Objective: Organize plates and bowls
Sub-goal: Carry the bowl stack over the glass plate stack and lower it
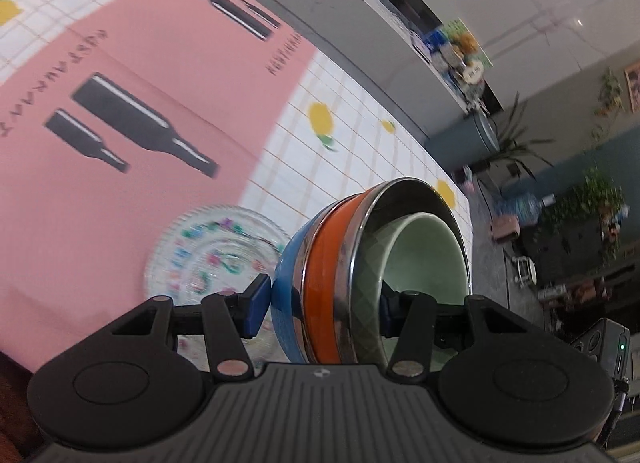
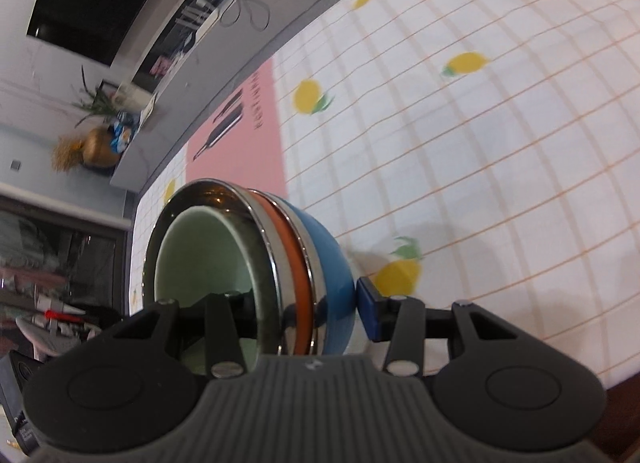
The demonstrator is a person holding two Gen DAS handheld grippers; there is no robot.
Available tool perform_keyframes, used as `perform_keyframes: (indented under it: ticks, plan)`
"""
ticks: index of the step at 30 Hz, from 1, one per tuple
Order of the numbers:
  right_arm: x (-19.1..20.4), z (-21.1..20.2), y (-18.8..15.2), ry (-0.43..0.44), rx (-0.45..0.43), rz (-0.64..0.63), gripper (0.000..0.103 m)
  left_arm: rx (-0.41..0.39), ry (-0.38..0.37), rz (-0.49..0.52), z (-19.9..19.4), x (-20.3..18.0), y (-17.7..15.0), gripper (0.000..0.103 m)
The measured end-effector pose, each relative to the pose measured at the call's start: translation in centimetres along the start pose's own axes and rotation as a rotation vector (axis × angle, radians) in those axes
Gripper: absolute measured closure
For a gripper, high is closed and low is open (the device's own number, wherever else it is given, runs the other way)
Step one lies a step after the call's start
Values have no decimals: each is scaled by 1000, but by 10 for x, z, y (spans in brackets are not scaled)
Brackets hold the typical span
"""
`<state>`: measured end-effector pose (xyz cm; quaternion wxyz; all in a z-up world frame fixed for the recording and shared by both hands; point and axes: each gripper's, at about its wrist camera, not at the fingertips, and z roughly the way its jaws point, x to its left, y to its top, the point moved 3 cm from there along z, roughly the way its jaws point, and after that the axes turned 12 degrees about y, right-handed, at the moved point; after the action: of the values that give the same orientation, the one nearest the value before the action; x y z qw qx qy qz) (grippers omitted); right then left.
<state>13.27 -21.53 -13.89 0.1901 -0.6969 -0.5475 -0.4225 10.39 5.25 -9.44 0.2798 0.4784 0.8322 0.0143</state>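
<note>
1. Clear glass plate with ribbed rim and coloured floral print [image 1: 208,251] lies flat on the desk, behind and left of the left gripper [image 1: 320,303] in its view; partly hidden by the bowls and the blue finger pad
2. Pink placemat printed with black bottles [image 1: 120,63] lies on a white tablecloth with orange grid and yellow lemons [image 2: 480,143]; desk surface is otherwise bare near the stack
3. Room: grey ledge along the desk's far edge, potted plants, a gold vase with dried stems [image 2: 94,147], a dark screen on the wall; background blurred
4. Nested bowl stack [image 1: 360,263] sits tipped on its side, mouth facing right in the left view, left in the right view
5. Stack order, outside in: blue bowl [image 2: 336,275], orange band [image 1: 324,275], steel-rimmed bowl [image 1: 420,199], pale green ceramic bowl [image 2: 200,255] innermost
6. Left gripper fingers roughly half open, clamped on the stack: one pad on the blue outside, the other inside the mouth
7. Right gripper [image 2: 304,303] fingers likewise part open and clamped on the same stack, blue pad against the blue base, the other finger inside the green bowl
8. Whether the stack touches the desk cannot be told
</note>
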Motion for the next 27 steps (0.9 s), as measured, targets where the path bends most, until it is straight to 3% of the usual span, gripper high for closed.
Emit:
perform_keyframes:
  ticks: [11, 27]
  plan:
    - [11, 51, -14, -21, 90, -15, 59, 24, 41, -74, 13, 45, 7, 45]
    - [-3, 73, -14, -44, 118, -18, 59, 48, 47, -103, 31, 57, 3, 45]
